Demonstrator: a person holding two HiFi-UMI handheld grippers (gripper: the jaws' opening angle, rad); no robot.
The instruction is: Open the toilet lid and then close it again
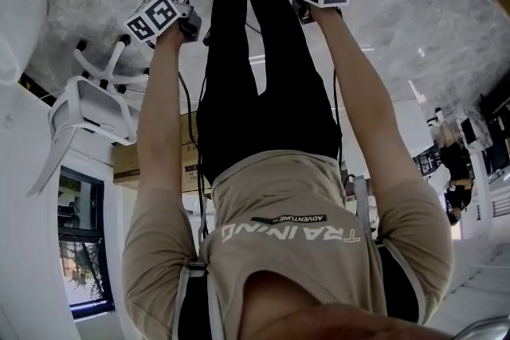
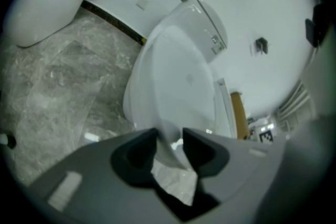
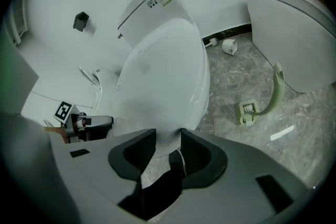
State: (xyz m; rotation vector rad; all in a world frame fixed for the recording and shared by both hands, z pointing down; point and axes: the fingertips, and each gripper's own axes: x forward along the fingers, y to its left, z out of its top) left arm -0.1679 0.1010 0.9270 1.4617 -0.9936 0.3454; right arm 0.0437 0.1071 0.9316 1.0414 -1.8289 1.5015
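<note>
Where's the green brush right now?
In the right gripper view, the green brush lies on the marble floor, right of the toilet and left of the white fixture at the picture's right edge.

The toilet lid (image 3: 163, 76), white, glossy and oval, lies lowered and shut, hinge end against the cistern (image 3: 149, 5), front edge nearest.

Grey marbled floor (image 3: 237, 80) bears the toilet (image 3: 163, 73) ahead of the right gripper's (image 3: 167, 139) jaws; a green brush (image 3: 266, 99) lies to their right.
</note>
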